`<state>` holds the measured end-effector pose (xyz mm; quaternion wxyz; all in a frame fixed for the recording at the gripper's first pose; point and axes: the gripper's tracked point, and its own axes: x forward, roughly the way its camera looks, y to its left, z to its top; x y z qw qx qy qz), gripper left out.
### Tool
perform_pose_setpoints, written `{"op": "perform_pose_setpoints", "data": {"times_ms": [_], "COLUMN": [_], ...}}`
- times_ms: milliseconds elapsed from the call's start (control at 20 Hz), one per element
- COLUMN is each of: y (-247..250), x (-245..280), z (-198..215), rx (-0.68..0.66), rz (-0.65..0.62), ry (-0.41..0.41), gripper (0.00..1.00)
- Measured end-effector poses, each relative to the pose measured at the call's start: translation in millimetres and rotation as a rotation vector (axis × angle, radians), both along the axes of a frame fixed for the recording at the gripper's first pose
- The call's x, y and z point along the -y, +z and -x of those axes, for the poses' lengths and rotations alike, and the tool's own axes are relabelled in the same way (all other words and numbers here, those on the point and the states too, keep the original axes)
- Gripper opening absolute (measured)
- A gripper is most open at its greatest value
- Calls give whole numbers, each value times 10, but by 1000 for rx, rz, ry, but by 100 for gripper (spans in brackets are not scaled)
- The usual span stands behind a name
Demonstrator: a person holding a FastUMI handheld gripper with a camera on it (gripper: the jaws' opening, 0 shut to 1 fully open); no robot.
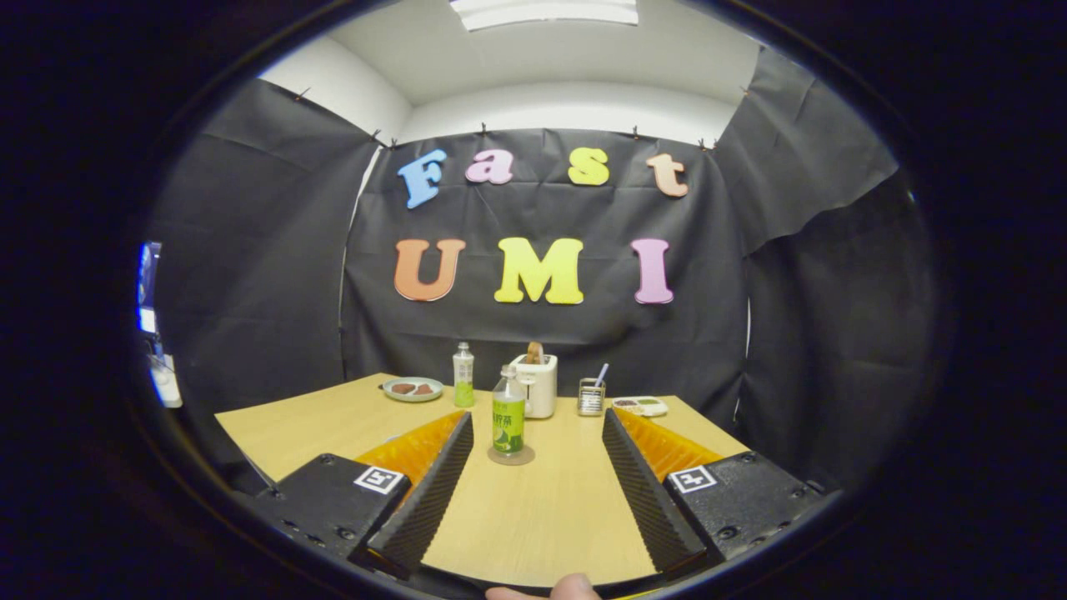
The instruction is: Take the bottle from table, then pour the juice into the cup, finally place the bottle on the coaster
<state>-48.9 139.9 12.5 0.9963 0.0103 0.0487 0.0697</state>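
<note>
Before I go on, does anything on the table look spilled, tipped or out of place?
Nothing stands out. The bottle stands upright on the coaster, just ahead of the open claw. No spill shows on the table; the far items sit upright.

bright ceiling light overhead (fisheye-warped edges), sharp.

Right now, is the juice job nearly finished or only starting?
It looks nearly finished. The green-label bottle stands upright on the round coaster, between the fingers of the gripper, whose jaws are open and hold nothing, so nothing is in hand. I cannot tell whether the cup beyond it holds juice, so the pouring is unconfirmed.
</note>
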Motion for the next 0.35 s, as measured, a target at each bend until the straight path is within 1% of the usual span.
{"op": "perform_pose_setpoints", "data": {"times_ms": [350], "y": [-1], "x": [-9], "z": [-17], "rx": [5], "rz": [-11], "ry": [-7], "gripper": [100]}}
